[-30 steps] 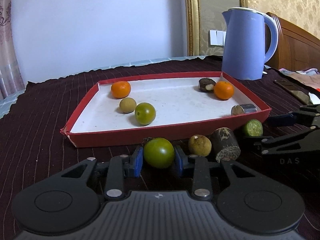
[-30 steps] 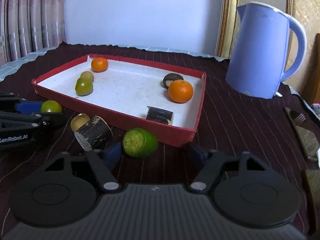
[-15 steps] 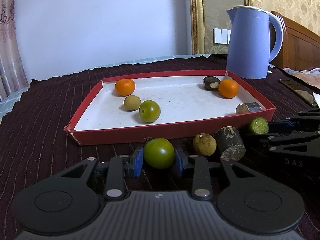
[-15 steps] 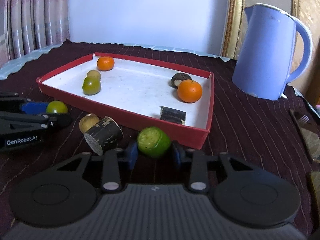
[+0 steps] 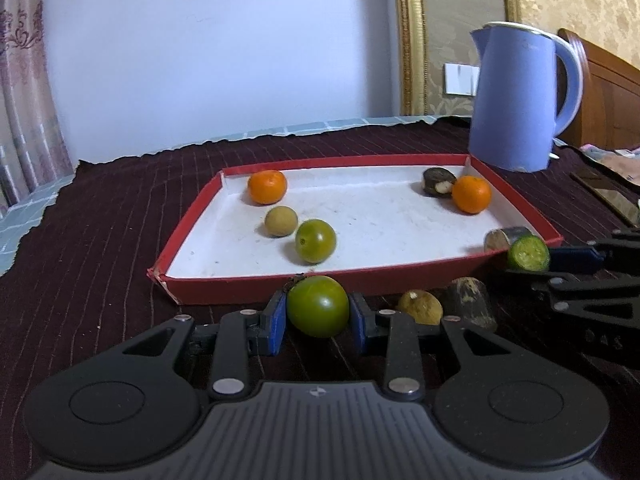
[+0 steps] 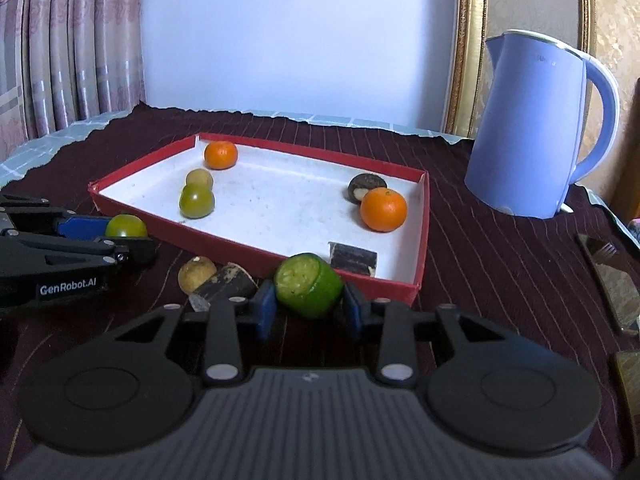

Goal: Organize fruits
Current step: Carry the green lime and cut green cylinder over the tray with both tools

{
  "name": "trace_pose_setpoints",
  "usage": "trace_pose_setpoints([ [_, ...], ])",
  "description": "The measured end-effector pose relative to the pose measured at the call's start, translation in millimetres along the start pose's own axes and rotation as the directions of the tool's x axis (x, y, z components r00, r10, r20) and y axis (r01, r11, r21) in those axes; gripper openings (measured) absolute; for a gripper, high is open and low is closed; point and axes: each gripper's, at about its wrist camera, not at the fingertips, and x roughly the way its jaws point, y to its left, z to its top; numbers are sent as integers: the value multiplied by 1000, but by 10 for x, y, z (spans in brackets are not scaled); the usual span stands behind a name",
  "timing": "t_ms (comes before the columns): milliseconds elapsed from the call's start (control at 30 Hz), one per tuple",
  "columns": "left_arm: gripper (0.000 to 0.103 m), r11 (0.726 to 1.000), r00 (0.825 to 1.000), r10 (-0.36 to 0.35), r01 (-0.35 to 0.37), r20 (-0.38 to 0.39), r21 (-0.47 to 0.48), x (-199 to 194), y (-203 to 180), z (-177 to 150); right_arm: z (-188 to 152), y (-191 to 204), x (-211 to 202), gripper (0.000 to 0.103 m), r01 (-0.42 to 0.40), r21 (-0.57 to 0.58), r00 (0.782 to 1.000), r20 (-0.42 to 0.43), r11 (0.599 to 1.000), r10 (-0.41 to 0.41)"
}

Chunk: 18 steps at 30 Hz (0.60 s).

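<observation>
My left gripper (image 5: 318,316) is shut on a green tomato (image 5: 318,311), held above the cloth in front of the red tray (image 5: 360,276). My right gripper (image 6: 308,306) is shut on a cut green lime (image 6: 308,290), lifted near the tray's front right corner (image 6: 416,280); the lime also shows in the left wrist view (image 5: 528,253). In the tray lie two oranges (image 5: 267,187) (image 5: 471,194), a tan longan (image 5: 281,221), a green tomato (image 5: 315,241) and two dark pieces (image 5: 438,180) (image 6: 352,258). A tan longan (image 5: 420,306) and a dark stub (image 5: 470,307) lie on the cloth.
A blue kettle (image 6: 528,128) stands behind the tray at the right. A fork (image 6: 608,272) lies on the cloth at the far right. A dark striped cloth (image 5: 100,248) covers the table; a wall and curtain stand behind.
My right gripper closed on the cut lime and lifted it off the cloth. My left gripper has risen with the green tomato still in it.
</observation>
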Motion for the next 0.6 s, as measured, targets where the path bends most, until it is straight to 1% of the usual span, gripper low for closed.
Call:
trace_pose_setpoints([
  [133, 32, 999, 999, 33, -33, -19, -14, 52, 10, 53, 33, -11, 2, 34, -3, 4, 1000, 7, 1000, 3],
  [300, 32, 998, 998, 49, -51, -43, -45, 94, 16, 123, 97, -19, 1, 34, -2, 5, 1000, 28, 1000, 2],
  [433, 32, 997, 997, 75, -76, -32, -29, 80, -30, 163, 130, -18, 29, 34, 0, 1, 999, 35, 1000, 0],
  [600, 32, 996, 997, 75, -76, -17, -39, 58, -20, 245, 152, -21, 33, 34, -10, 5, 999, 44, 1000, 10],
])
